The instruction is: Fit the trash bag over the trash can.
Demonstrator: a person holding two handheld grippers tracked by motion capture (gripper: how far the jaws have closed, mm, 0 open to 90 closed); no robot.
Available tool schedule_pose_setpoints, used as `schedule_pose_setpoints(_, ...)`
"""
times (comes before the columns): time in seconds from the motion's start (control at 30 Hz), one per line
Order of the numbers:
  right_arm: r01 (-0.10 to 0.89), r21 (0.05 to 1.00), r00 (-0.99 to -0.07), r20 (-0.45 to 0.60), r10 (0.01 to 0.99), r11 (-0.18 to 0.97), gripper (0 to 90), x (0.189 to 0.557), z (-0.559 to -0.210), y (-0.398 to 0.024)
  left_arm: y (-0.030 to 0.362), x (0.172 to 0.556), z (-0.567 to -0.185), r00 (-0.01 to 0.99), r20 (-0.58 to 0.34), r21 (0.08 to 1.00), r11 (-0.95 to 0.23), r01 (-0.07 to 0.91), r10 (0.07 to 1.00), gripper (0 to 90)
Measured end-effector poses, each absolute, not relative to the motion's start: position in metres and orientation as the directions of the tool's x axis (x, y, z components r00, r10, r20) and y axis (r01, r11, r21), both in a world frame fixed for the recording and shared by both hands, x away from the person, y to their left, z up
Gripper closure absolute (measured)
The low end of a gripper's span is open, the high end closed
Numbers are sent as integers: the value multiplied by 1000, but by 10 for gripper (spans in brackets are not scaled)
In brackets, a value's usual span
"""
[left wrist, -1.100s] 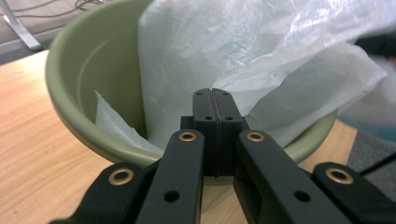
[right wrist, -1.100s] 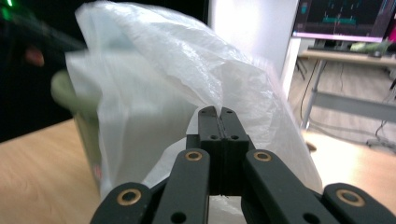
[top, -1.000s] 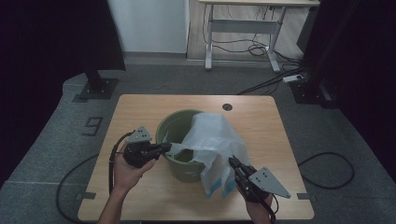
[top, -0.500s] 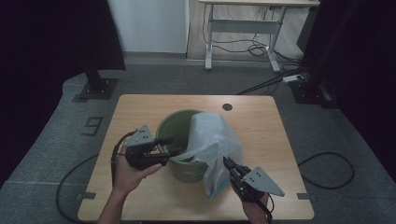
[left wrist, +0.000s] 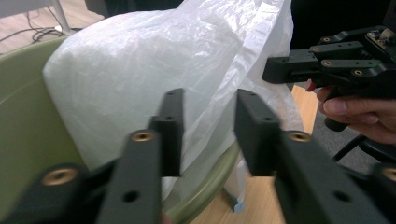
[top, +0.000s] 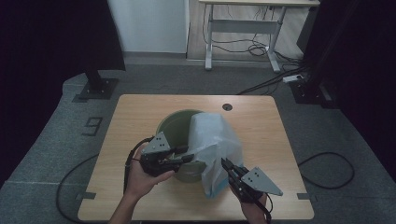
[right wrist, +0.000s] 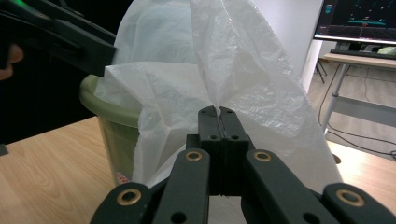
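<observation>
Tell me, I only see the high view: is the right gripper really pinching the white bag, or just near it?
Observer: It is pinching. In the right gripper view the right gripper has its jaws closed flat together on a fold of the plastic bag.
Operator: And the left one, is it holding the bag too?
Observer: No. In the left gripper view the left gripper has its jaws apart, with bag film and the bin's rim in the gap.
Operator: Is the bag inside the green bin?
Observer: Partly. The right gripper view shows it draped over the rim of the green bin and hanging down the outside.
</observation>
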State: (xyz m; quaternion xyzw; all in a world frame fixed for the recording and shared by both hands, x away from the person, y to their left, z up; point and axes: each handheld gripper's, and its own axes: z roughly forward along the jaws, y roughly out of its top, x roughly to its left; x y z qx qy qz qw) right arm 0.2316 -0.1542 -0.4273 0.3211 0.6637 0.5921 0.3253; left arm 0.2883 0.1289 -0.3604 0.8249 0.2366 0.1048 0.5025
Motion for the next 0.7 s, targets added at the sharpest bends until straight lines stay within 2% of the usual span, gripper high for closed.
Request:
schedule_pose_setpoints(0.07, 39, 995, -584, -54, 810, 95, 889, 231, -428, -153, 126, 290, -361, 870, -67, 875, -389, 287, 489, 741)
schedule_pose_setpoints(0.13, 42, 995, -584, -50, 810, 92, 889, 231, -428, -153, 124, 291, -363, 869, -64, 873, -395, 287, 491, 775)
schedule_pose_setpoints(0.5, 47, 995, -581, -46, 813, 90, 888, 231, -429, -156, 126, 292, -366, 861, -66, 873, -389, 295, 505, 764)
schedule_pose_setpoints(0.7, 48, 995, -592, -42, 805, 88, 876, 230, -430, -156, 132, 293, -367, 849, -75, 875, -373, 308, 524, 898)
